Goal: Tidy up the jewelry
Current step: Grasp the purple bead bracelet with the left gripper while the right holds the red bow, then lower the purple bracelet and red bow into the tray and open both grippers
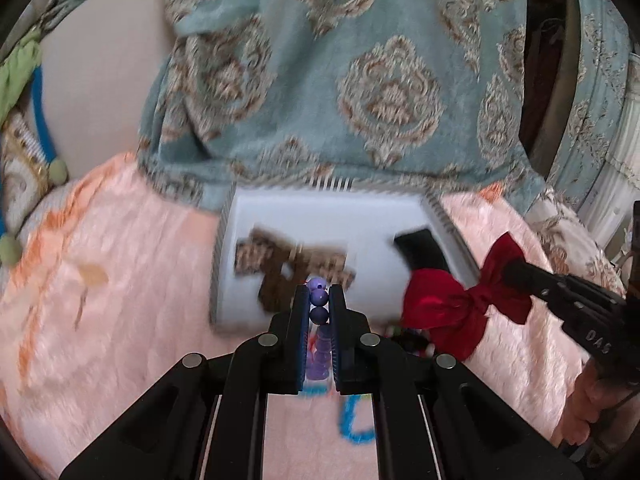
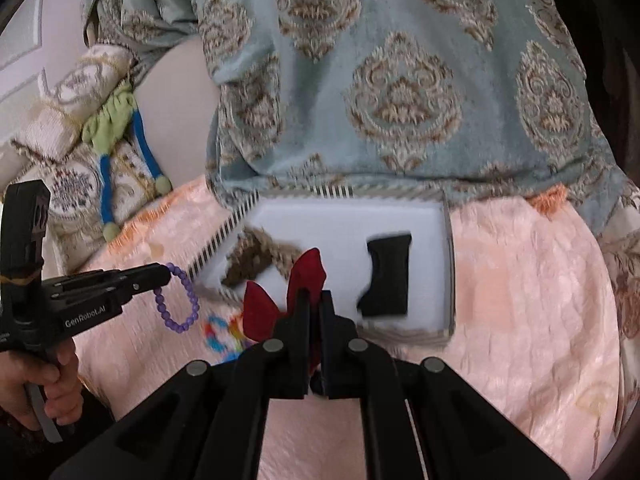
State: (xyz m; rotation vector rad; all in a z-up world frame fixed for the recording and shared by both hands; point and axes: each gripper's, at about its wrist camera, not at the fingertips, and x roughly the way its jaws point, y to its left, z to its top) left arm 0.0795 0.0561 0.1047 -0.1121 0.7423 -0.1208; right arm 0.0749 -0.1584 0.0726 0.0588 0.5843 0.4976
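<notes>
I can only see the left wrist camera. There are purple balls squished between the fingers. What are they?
Observer: The right wrist view shows a whole purple bead bracelet, a closed loop hanging from the left gripper.
Child: Is it over the white box?
Observer: It doesn't look so. From that side the loop hangs beside the white tray's left ribbed edge, in front of the pink blanket.
Child: Is anything under it?
Observer: Yes, something rainbow-coloured, too blurred to name, lies on the blanket between the bracelet and the red bow that the right gripper holds.
</notes>
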